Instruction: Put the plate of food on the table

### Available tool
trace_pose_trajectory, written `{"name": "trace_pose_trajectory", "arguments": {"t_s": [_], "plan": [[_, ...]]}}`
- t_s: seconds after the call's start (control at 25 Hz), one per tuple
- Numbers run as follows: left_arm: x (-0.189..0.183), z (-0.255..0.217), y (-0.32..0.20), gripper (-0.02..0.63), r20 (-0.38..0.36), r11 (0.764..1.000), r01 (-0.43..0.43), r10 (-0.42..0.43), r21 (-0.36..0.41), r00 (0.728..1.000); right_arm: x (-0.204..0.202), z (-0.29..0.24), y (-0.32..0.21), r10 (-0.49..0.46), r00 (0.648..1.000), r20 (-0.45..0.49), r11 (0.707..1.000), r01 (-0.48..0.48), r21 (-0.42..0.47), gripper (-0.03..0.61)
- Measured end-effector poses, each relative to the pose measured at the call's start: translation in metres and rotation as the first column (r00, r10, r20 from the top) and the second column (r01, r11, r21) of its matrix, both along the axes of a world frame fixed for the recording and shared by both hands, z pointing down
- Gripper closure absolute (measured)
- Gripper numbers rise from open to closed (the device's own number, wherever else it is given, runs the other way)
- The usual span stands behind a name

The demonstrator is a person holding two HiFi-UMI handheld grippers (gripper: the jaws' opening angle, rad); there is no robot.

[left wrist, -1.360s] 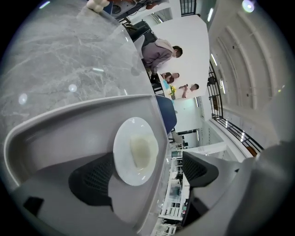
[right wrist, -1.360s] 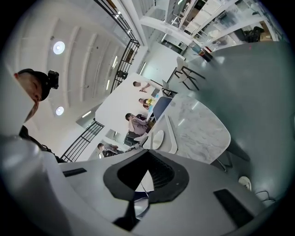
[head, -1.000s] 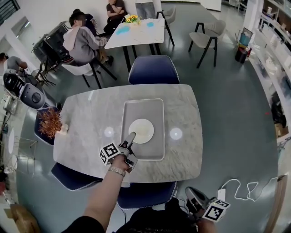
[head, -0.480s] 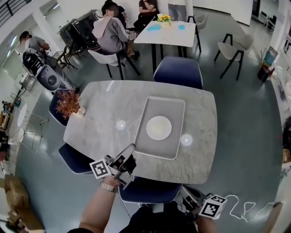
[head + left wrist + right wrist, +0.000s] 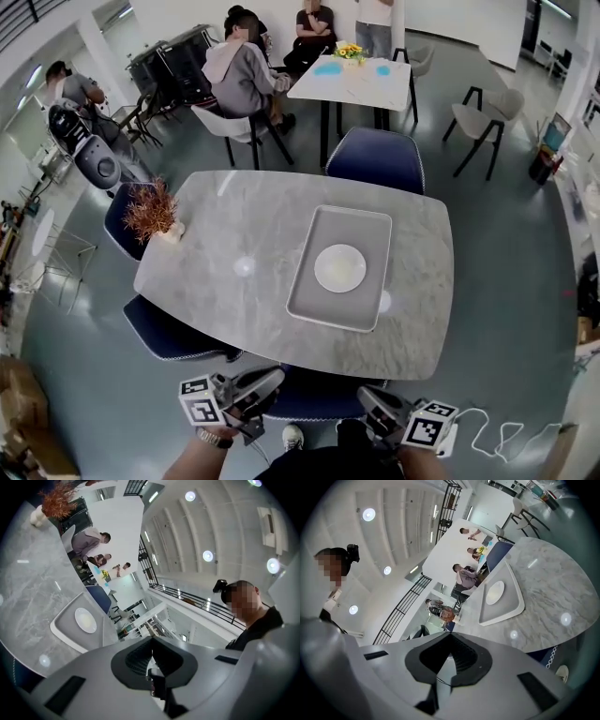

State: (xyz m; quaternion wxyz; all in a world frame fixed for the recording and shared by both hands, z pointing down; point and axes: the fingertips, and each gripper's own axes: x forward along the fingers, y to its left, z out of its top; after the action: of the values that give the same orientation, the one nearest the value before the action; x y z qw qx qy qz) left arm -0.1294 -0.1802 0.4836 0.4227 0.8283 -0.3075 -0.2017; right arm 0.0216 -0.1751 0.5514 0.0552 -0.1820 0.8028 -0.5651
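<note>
Moved: the left gripper (image 5: pixel 275 378), which was at the plate's near rim on the tray a second ago, has pulled back off the table (image 5: pixel 225 234) and is now well short of the tray, past the table's near edge.
Left gripper: jaws pressed fully together with nothing between them (image 5: pixel 151 641), and pointing roughly level.
Right gripper: also closed and empty (image 5: pixel 449 637), low in the head view (image 5: pixel 364 397), well short of the tray on its right-hand side.
Plate: the plate (image 5: pixel 339 268) lies flat in the middle of the tray (image 5: pixel 309 302), touching neither gripper.
Why so: both grippers are clear, so the plate looks set down and released. The tray keeps it from sliding on the stone.
Food: I cannot make out any on the plate, only a pale cream face.
Shapes: the plate is round and shallow. The tray is a grey rectangle with rounded corners and a raised lip.
Table surface: grey veined marble, glossy, with ceiling lights mirrored beside the tray.
Beyond the tray: a padded blue chair (image 5: pixel 375 159).
Left of the tray: a rust-coloured dried plant (image 5: pixel 150 211), well apart.
</note>
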Motion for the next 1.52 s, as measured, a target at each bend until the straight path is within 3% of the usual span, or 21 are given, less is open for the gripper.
{"name": "trace_pose_trajectory", "arguments": {"t_s": [0.28,0.56,0.68,0.84,0.92,1.12,1.24,1.52], "plan": [[0.016,0.008,0.078,0.606,0.059,0.986,-0.164,0.166,-0.029,0.984,-0.036,-0.014,0.042,0.042,0.999,-0.007,0.999,-0.042,0.02,0.568],[0.005,0.017,0.149,0.606,0.186,0.958,-0.285,0.284,-0.022,0.941,-0.064,-0.027,0.102,0.092,0.996,-0.008,0.994,-0.091,0.067,0.568],[-0.004,0.018,0.176,0.606,0.15,0.956,-0.293,0.294,-0.029,0.944,-0.071,-0.031,0.13,0.117,0.993,-0.011,0.99,-0.116,0.078,0.568],[-0.018,0.015,0.203,0.606,0.035,0.956,-0.288,0.29,-0.054,0.956,-0.081,-0.033,0.163,0.153,0.988,-0.015,0.985,-0.151,0.085,0.568],[-0.022,0.018,0.22,0.606,0.05,0.951,-0.303,0.306,-0.053,0.951,-0.085,-0.032,0.182,0.169,0.986,-0.015,0.982,-0.167,0.083,0.568],[-0.025,0.029,0.261,0.606,0.214,0.921,-0.388,0.385,-0.03,0.898,-0.094,-0.029,0.218,0.19,0.982,-0.018,0.979,-0.188,0.073,0.568],[-0.024,0.029,0.277,0.606,0.195,0.909,-0.417,0.413,-0.024,0.889,-0.096,-0.031,0.231,0.195,0.981,-0.023,0.978,-0.193,0.08,0.568],[-0.024,0.021,0.285,0.606,0.123,0.914,-0.405,0.403,-0.011,0.907,-0.095,-0.038,0.247,0.193,0.98,-0.038,0.977,-0.189,0.1,0.568]]}}
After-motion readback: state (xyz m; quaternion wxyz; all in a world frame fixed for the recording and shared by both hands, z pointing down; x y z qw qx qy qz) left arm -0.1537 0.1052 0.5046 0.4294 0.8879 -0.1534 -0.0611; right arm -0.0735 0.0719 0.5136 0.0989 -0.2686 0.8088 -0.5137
